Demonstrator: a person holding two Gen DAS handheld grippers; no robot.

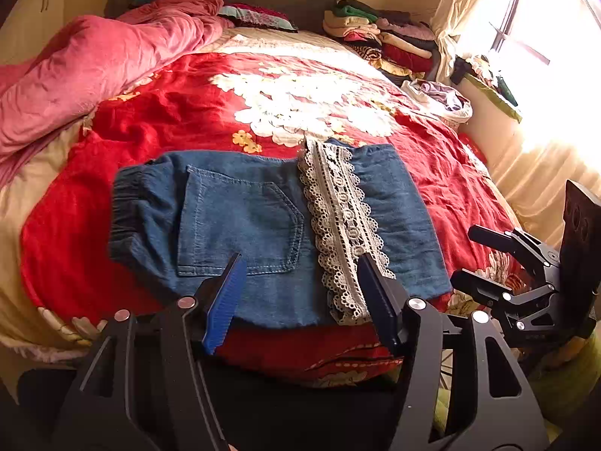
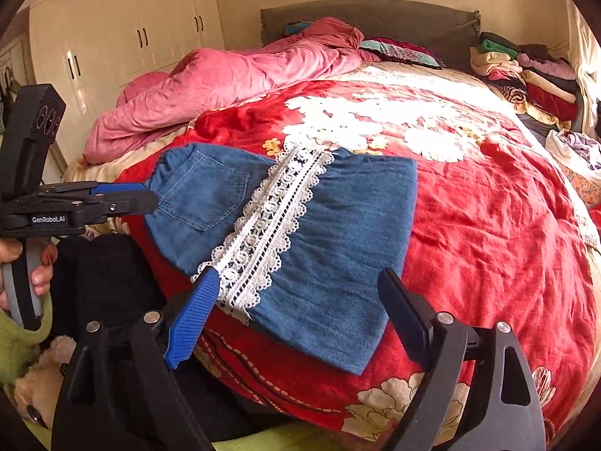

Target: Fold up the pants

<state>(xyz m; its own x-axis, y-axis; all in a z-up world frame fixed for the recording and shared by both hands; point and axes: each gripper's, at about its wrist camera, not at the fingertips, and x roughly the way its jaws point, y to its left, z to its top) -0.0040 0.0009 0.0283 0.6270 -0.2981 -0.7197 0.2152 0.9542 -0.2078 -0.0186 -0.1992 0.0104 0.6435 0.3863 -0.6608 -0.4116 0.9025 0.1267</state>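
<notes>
Below both tongs, folded pants (lace-trimmed), gripped by neither

Left claw and right claw both gape (nothing gripped), angled downward.

Surface: bed, red floral cover
Near edge: folded denim pants, lace strip on top
Left side: pink quilt, bunched
Headboard corner: stacked folded clothes
</notes>
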